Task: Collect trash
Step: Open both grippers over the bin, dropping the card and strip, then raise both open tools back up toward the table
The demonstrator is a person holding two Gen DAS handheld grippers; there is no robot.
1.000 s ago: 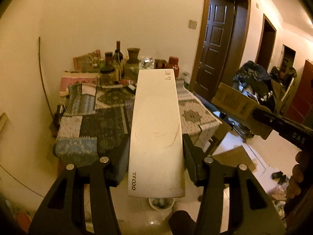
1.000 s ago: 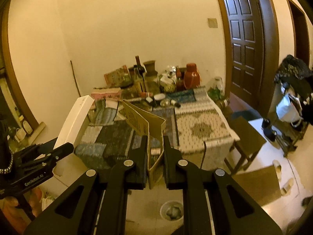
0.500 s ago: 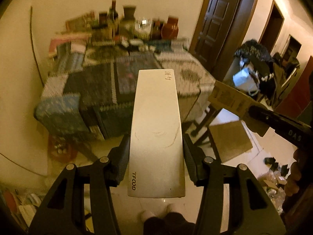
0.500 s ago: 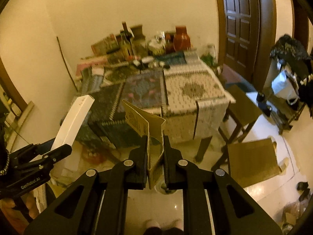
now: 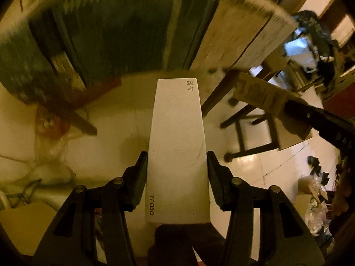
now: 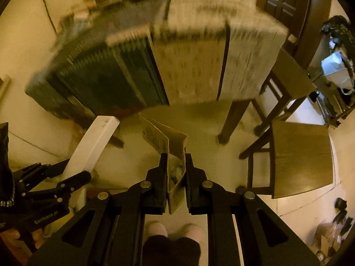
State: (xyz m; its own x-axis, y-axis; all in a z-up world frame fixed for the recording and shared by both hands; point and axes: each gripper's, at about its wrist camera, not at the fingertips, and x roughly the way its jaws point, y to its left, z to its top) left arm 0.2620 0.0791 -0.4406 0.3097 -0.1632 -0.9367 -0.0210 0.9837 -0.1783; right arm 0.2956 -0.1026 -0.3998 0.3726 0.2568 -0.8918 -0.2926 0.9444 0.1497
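Note:
My left gripper [image 5: 176, 155] is shut on a long white box [image 5: 177, 137] marked TFOOD, which sticks out ahead of the fingers toward the tiled floor. The same white box [image 6: 93, 146] shows at the left of the right wrist view. My right gripper [image 6: 175, 157] is shut on a flattened brown cardboard carton [image 6: 164, 141] with printed text. That carton [image 5: 259, 93] and the right gripper's black finger also appear at the right of the left wrist view. Both grippers point steeply down in front of the table.
A table with a hanging patterned cloth [image 6: 177, 62] stands just ahead, blurred. A wooden stool [image 6: 299, 155] is at the right. Plastic bags and litter [image 5: 315, 190] lie on the floor at the right, a red-tinted bag [image 5: 51, 128] under the table. A person's feet [image 6: 175, 230] are below.
Both grippers have dropped and tipped downward with their loads still held. The tabletop has slid up out of view; the cloth's edge, table legs and floor now fill the views.

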